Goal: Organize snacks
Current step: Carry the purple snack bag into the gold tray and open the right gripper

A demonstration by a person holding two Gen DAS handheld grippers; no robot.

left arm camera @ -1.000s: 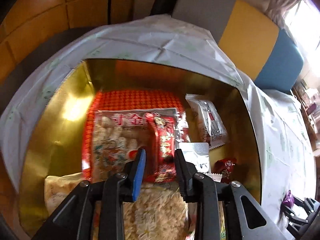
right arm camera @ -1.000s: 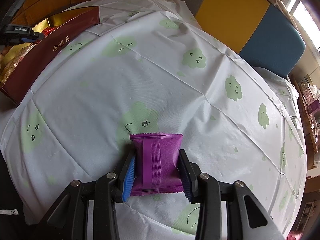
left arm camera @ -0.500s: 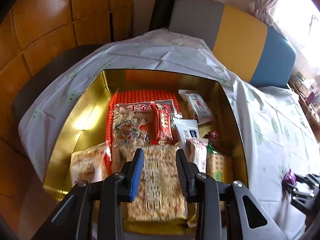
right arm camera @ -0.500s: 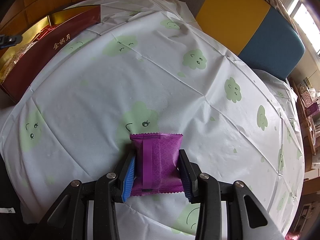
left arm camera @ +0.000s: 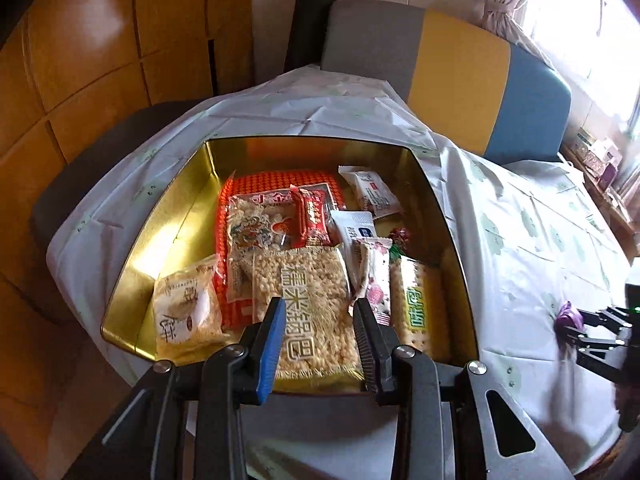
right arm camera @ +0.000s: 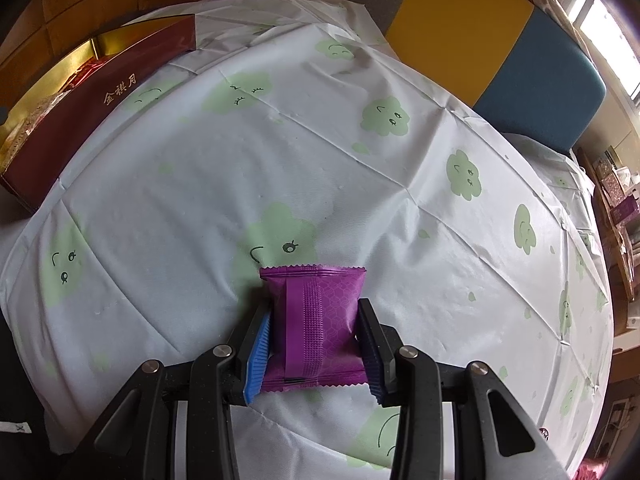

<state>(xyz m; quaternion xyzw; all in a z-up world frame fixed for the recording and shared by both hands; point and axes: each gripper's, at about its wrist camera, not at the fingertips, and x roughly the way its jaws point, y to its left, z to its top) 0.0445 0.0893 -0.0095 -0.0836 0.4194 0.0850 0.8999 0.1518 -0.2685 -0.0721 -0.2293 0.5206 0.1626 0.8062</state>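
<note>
Here the purple snack packet (right arm camera: pixel 316 320) lies flat on the bench (right arm camera: pixel 360 168), on its cloud-print cloth, pinched across its middle between the two pads of the right tongs (right arm camera: pixel 314 344). It looks light and soft, a crinkly foil pillow with crimped ends; the film is likely slippery and whatever is inside may crush, so a modest squeeze across the padded body, clear of the thin seals, seems the safest hold. Well apart on the left stands the gold-lined box (left arm camera: pixel 188 208), already crowded with snacks such as the rice cracker pack (left arm camera: pixel 316 304). The left tongs (left arm camera: pixel 320 328) hang above the box's near edge, spread and holding nothing
</note>
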